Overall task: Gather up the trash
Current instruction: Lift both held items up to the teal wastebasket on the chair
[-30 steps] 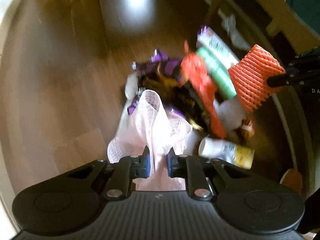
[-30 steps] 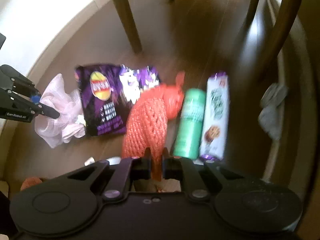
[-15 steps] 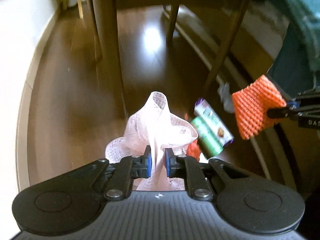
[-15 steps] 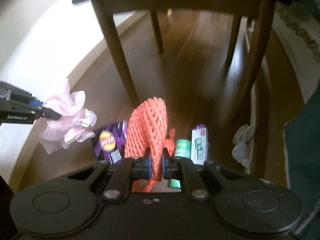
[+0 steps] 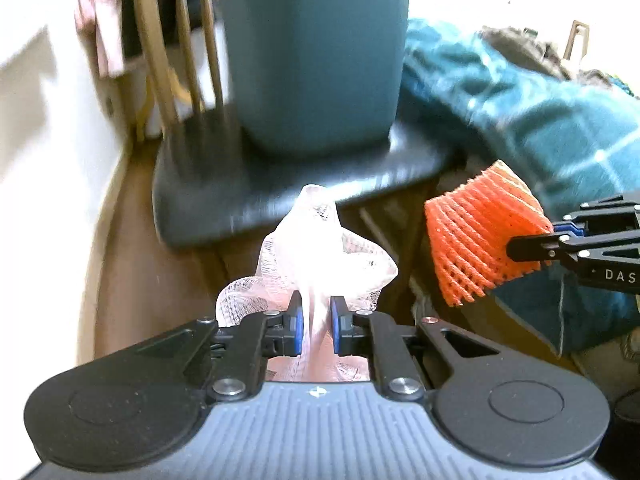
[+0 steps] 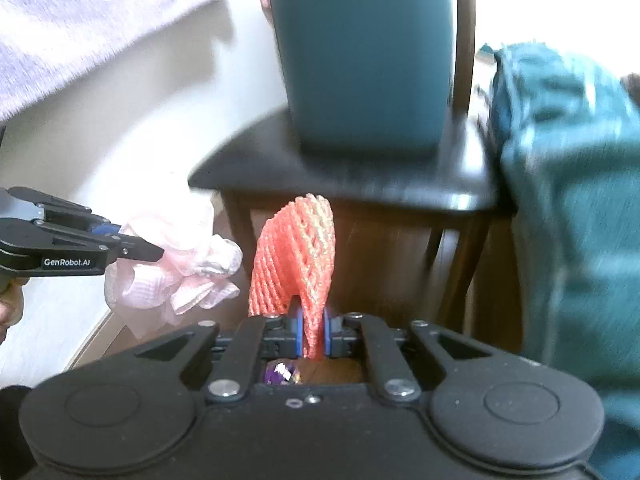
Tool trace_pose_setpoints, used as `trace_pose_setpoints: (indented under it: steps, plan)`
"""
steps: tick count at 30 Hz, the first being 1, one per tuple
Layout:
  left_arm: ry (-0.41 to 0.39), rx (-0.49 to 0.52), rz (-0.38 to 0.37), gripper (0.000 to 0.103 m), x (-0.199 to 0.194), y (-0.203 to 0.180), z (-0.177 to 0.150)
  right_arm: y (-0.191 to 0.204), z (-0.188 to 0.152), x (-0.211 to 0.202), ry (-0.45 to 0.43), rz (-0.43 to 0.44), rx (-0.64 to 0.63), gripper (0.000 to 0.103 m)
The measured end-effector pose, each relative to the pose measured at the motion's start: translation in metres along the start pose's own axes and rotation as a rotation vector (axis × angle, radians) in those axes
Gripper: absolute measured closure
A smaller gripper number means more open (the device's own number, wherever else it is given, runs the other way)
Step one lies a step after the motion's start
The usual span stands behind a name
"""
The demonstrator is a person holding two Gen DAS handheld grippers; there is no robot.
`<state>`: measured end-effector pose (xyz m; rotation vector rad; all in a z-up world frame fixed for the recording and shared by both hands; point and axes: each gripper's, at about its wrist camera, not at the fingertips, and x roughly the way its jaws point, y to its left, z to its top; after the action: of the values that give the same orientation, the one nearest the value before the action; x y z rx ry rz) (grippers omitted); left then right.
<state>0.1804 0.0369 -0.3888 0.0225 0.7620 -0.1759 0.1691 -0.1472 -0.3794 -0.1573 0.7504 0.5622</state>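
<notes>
My left gripper (image 5: pixel 316 322) is shut on a pale pink foam net (image 5: pixel 320 256), which bunches up above the blue pads. The same pink foam net (image 6: pixel 176 272) hangs from the left gripper (image 6: pixel 158 254) at the left of the right wrist view. My right gripper (image 6: pixel 312 334) is shut on an orange foam net (image 6: pixel 298 256) that stands up from its pads. In the left wrist view the orange foam net (image 5: pixel 476 236) shows at the right, held by the right gripper (image 5: pixel 514 246). A teal bin (image 5: pixel 316 52) stands on a dark chair seat (image 5: pixel 248 196) straight ahead, its top out of frame.
The teal bin (image 6: pixel 364 56) and chair seat (image 6: pixel 344 184) fill the middle of the right wrist view, chair legs (image 6: pixel 460 272) below. A teal checked blanket (image 5: pixel 532 120) lies to the right. A light wooden chair (image 5: pixel 176 52) and white wall stand to the left. A purple wrapper (image 6: pixel 280 372) shows far below.
Both grippers have risen with their nets, from just above the trash on the floor to the level of the chair seat. The view has tilted up; the teal bin has come into sight.
</notes>
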Motion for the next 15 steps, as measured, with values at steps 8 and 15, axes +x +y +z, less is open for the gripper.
trace_pose_setpoints:
  steps: [8,15]
  plan:
    - [-0.132,0.019,0.089,0.09,-0.041,-0.011,0.077,-0.008,0.079,-0.058,-0.182,-0.06,-0.052,0.094]
    - [-0.228,-0.005,0.114,0.09,-0.071,-0.006,0.137,-0.004,0.138,-0.092,-0.307,-0.116,-0.097,0.094]
